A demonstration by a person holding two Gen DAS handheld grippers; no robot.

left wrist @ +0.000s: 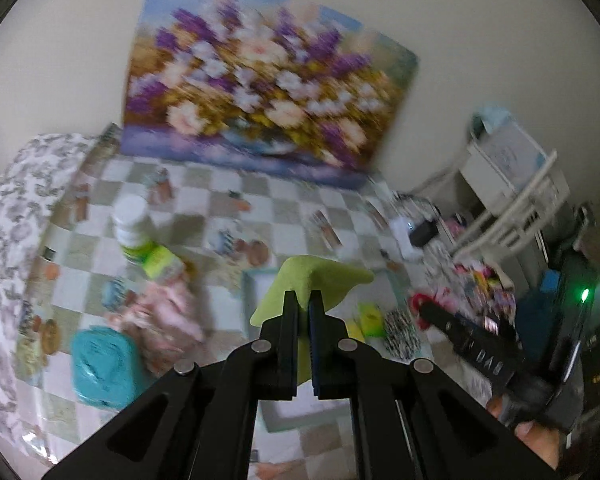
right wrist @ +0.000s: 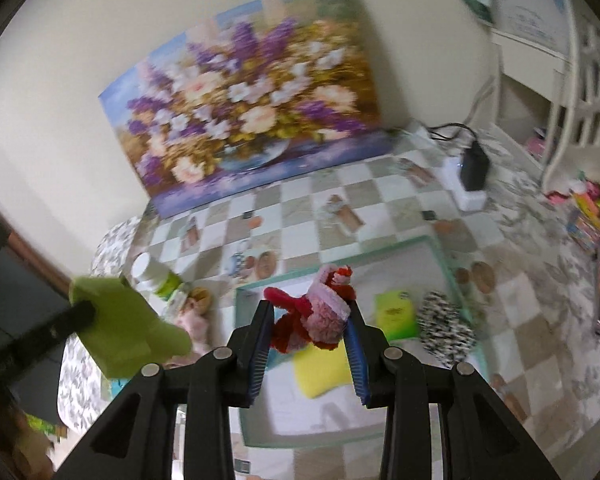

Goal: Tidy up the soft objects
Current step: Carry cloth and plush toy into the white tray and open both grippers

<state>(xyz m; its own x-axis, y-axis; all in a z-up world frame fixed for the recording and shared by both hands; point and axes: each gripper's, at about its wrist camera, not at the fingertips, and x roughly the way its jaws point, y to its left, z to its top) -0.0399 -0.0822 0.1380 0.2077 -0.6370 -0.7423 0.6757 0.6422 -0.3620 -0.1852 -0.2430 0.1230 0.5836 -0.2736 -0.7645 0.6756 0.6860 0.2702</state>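
My left gripper is shut on a lime green cloth and holds it in the air above the table; the cloth also shows in the right wrist view. My right gripper is shut on a red and pink plush toy over a shallow tray with a teal rim. In the tray lie a yellow cloth, a green packet and a black-and-white patterned pouch. The right gripper also shows at the right of the left wrist view.
A pink soft item, a teal bag and a white-capped green bottle lie on the checkered tablecloth. A flower painting leans on the wall. A white power strip with a black adapter sits at the back right.
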